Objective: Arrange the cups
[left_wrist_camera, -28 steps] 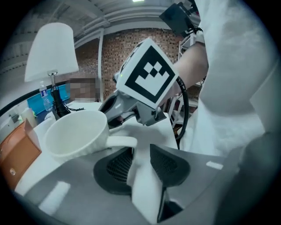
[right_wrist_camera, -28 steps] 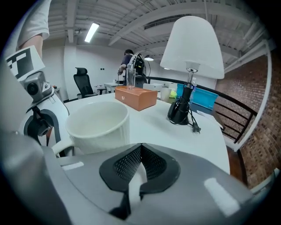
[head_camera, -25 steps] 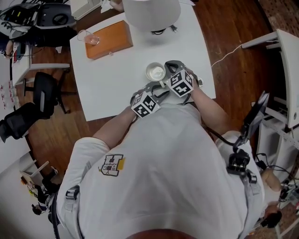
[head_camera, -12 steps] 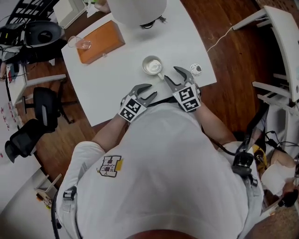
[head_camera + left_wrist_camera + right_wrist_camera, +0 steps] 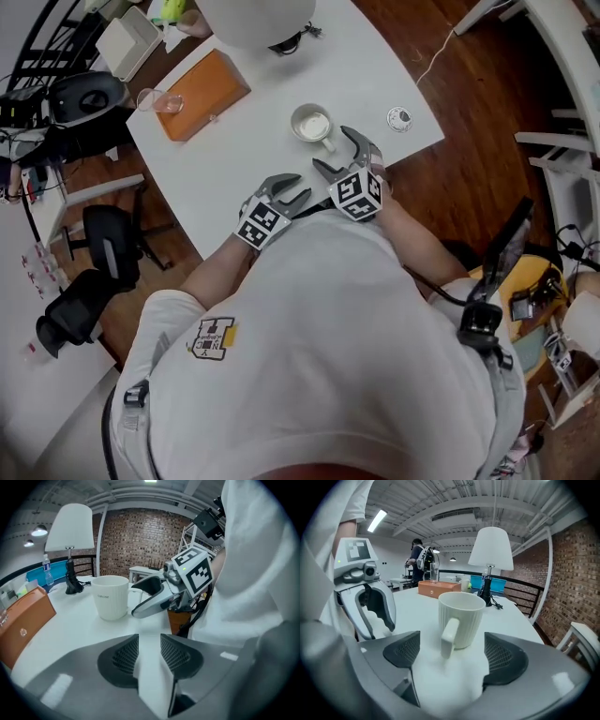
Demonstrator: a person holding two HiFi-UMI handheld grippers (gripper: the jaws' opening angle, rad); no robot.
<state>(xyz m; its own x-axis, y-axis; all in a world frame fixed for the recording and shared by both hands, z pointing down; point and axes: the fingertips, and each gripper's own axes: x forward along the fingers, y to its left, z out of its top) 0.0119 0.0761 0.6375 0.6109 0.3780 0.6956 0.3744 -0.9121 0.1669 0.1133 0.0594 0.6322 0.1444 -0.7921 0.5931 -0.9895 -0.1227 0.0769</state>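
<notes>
White mug (image 5: 311, 124) stands upright on the white bench (image 5: 244, 164), approx mid-bench, w/ its handle turned toward the person. The right hand-held gripper (image 5: 331, 148) is released and its jaws are opening. In the right gripper view the mug (image 5: 461, 618) is just ahead, and its handle sits in the gap btwn the jaws w/ both pads clear of it. The left hand-held gripper (image 5: 298, 186) is just beside the right one, nearer the bench edge. It is also released: its jaws are a narrow way apart w/ only bare bench btwn them (nothing gripped). The left gripper view shows the mug (image 5: 110, 597) off to the front-left, well clear of that gripper.

An orange box (image 5: 197, 92) lies further back on the bench, w/ a clear glass cup (image 5: 157, 100) at its far-left end. A small round object (image 5: 399, 118) rests near the bench's right corner, apart from the mug. A white lamp shade (image 5: 251, 14) stands at the far end.
</notes>
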